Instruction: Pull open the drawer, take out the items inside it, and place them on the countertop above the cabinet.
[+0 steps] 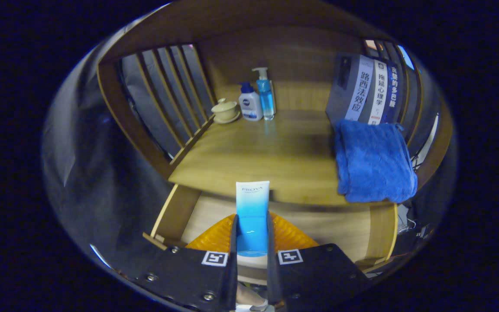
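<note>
A blue and white tube (252, 208) stands upright between my two black fingers, and my gripper (251, 236) is shut on it, both pads pressing its sides. The tube's flat white end points up, level with the front edge of the wooden countertop (267, 151). Below and behind the tube lies the open drawer (345, 236) with its pale wooden bottom. An orange ribbed object (290, 236) lies in the drawer right behind my fingers, partly hidden by them.
A folded blue towel (373, 162) hangs over the countertop's front right edge. Books (368, 91) lean at the back right. Two pump bottles (257, 97) and a small lidded cup (225, 110) stand at the back left by the slatted side rail (167, 86).
</note>
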